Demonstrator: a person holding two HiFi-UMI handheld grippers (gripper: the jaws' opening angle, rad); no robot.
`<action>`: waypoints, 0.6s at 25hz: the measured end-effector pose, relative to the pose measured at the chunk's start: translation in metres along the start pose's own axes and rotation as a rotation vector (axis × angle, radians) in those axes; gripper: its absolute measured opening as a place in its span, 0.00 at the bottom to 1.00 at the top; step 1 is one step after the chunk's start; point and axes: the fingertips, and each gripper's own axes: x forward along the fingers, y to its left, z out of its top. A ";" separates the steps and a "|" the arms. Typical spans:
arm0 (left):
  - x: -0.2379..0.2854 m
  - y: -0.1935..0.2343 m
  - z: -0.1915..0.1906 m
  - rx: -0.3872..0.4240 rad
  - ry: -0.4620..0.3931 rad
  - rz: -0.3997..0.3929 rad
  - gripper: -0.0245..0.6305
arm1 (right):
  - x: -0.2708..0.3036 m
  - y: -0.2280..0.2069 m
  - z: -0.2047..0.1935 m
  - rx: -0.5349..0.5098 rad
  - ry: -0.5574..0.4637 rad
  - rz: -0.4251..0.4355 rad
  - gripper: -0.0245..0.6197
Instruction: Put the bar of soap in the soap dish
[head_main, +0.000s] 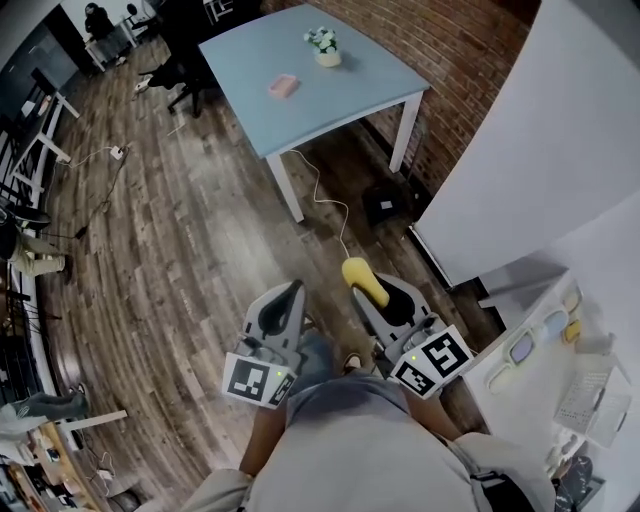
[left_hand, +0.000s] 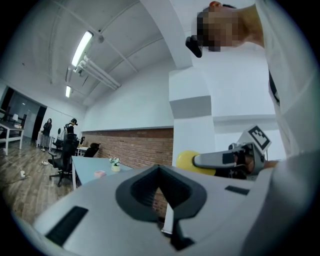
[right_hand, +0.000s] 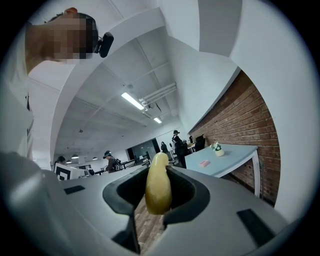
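My right gripper (head_main: 372, 288) is shut on a yellow bar of soap (head_main: 364, 280), which stands on edge between its jaws (right_hand: 158, 185). The soap also shows as a yellow lump (left_hand: 185, 160) in the left gripper view. My left gripper (head_main: 284, 304) is beside it, jaws together with nothing in them (left_hand: 159, 170). Both are held level over the wooden floor, well short of the light blue table (head_main: 245, 55). A pink soap dish (head_main: 283, 86) lies on that table, small and far in both gripper views (right_hand: 204, 163) (left_hand: 99, 174).
A small potted plant (head_main: 323, 45) stands on the table beyond the dish. A cable (head_main: 330, 205) runs across the floor by the table leg. Brick wall (head_main: 450, 60) and a white panel (head_main: 540, 150) lie right. A white counter (head_main: 560, 370) with small items is near right.
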 end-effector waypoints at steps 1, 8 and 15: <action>0.005 0.009 0.000 -0.004 -0.001 0.002 0.04 | 0.010 -0.002 0.001 -0.002 0.005 0.004 0.22; 0.044 0.067 0.006 0.001 -0.012 -0.033 0.04 | 0.078 -0.022 0.010 -0.025 0.018 -0.017 0.22; 0.061 0.127 0.023 0.009 -0.031 -0.069 0.04 | 0.149 -0.018 0.017 -0.040 0.016 -0.025 0.22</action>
